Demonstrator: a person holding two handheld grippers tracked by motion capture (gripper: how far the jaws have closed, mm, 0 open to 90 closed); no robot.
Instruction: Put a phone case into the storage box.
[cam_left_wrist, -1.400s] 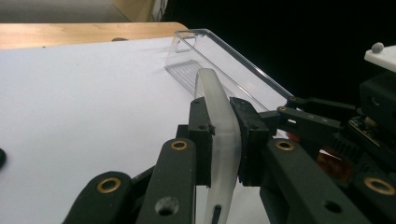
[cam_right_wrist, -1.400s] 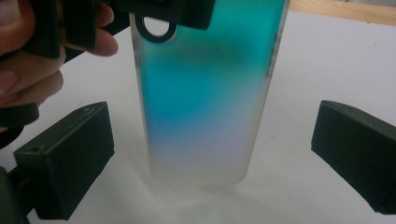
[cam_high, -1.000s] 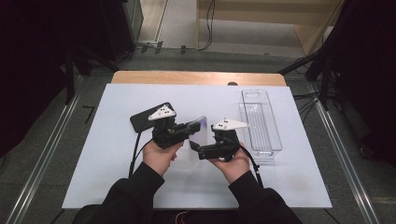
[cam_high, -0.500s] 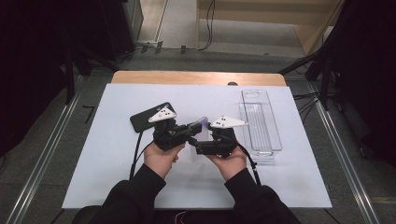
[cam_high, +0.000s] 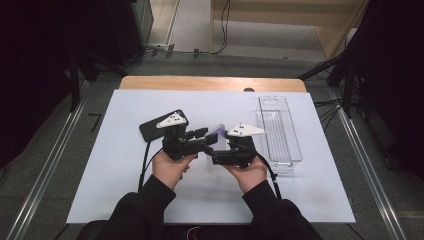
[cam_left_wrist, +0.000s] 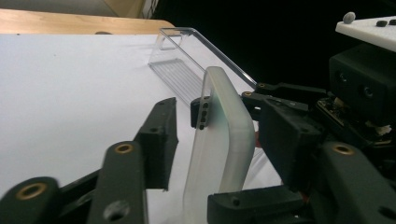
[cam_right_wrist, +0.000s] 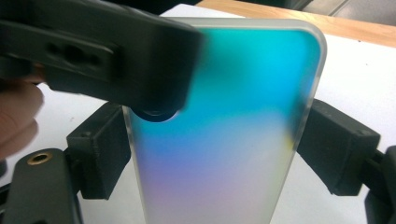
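Observation:
A frosted phone case (cam_right_wrist: 224, 116) with a blue-to-purple sheen stands upright above the white table (cam_high: 125, 200), between the two hands. My right gripper (cam_right_wrist: 217, 144) is shut on it, one pad on each long edge, after closing within the last second. My left gripper (cam_left_wrist: 212, 112) is open; its jaws have just been opening and the case (cam_left_wrist: 224, 149) stands between them, with a gap at the left pad. In the high view the left gripper (cam_high: 202, 141) and the right gripper (cam_high: 216, 152) meet at the case (cam_high: 216, 132) in mid-table.
A clear plastic tray (cam_high: 279, 130) lies lengthwise at the right of the table. A black phone (cam_high: 150, 127) lies flat behind the left hand. A wooden strip (cam_high: 210, 83) runs along the far edge. Cables trail from both grippers towards the person.
The left gripper's jaws have spread apart from the case. The right gripper's jaws have come in on the case's edges. Both hands have stayed where they were.

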